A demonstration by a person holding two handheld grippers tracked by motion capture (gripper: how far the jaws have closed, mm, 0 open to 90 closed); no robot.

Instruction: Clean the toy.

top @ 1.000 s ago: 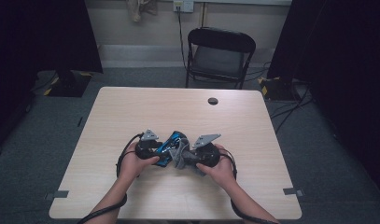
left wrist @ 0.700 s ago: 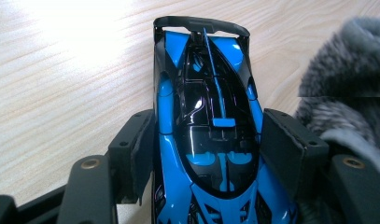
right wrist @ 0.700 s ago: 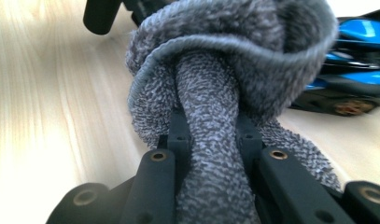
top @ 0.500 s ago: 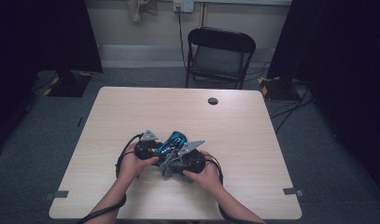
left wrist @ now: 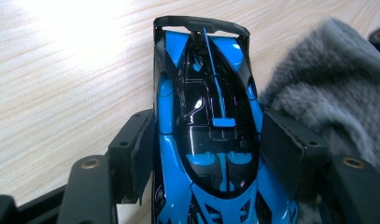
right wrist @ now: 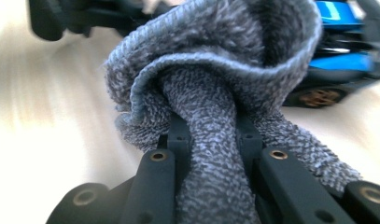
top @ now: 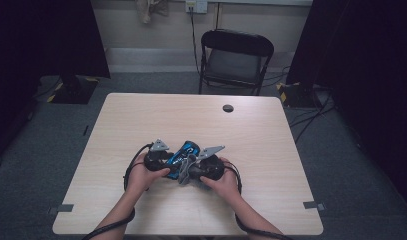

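**Toy car clamped in my left gripper, cloth pinched in my right**

Toy car (left wrist: 211, 135), blue and black, sits lengthwise between the jaws of my left gripper (left wrist: 211, 154); both pads press on its flanks, and its black wing points away from me over the table (left wrist: 61, 70). Just beside its right flank lies a grey cloth (left wrist: 337, 93), touching the jaw on that side. My right gripper (right wrist: 211, 135) has its jaws nearly together on a bunched fold of that cloth (right wrist: 211, 79), which bulges up beyond the pads. Behind the cloth, the car (right wrist: 341, 42) rests on the tabletop, one gold-hubbed wheel showing. From above, both grippers meet at the near middle of the table (top: 141, 115), car (top: 186, 152) between them. Farther off, a small dark disc (top: 228, 108) lies near the far edge, and a folding chair (top: 236, 60) stands beyond.
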